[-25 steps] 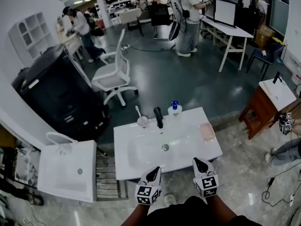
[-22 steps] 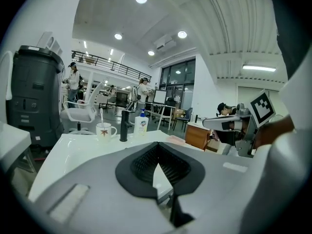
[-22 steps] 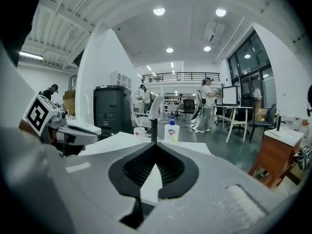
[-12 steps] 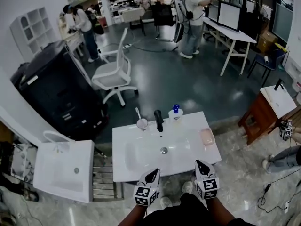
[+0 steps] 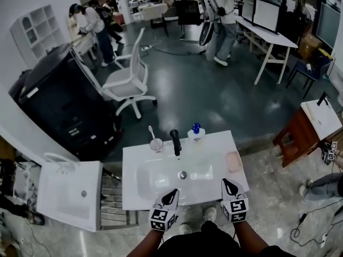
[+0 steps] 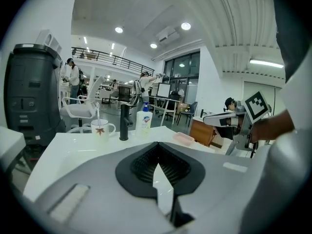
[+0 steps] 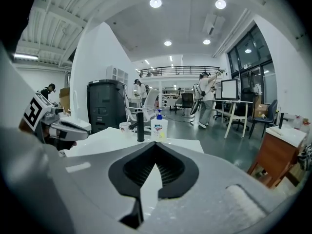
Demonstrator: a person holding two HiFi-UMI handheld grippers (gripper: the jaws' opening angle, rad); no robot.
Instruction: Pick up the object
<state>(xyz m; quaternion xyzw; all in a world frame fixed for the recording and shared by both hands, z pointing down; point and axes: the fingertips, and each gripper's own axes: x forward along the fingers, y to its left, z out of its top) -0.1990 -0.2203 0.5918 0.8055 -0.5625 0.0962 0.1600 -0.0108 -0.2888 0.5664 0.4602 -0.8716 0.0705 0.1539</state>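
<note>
A white washbasin point(image 5: 134, 159) stands in front of me. Along its back edge are a white cup point(image 5: 156, 144) holding a toothbrush, a black faucet point(image 5: 174, 141) and a soap bottle point(image 5: 196, 134) with a blue pump. A pink soap dish point(image 5: 233, 161) lies at its right side. My left gripper point(image 5: 172, 193) is shut and empty above the basin's front edge. My right gripper point(image 5: 226, 182) is also shut and empty, at the front right. In the left gripper view the cup point(image 6: 101, 129), faucet point(image 6: 124, 123) and bottle point(image 6: 144, 121) lie ahead; in the right gripper view the bottle point(image 7: 158, 126) is straight ahead.
A second white basin point(image 5: 69, 197) sits on the floor to the left, beside a black cabinet point(image 5: 64, 100). A white office chair point(image 5: 128, 82) stands behind the washbasin. A wooden stool point(image 5: 300, 133) is at the right. People stand at desks far back.
Both grippers have moved forward and now reach over the washbasin's front edge. The washbasin sits closer and lower in the head view. Both stay shut.
</note>
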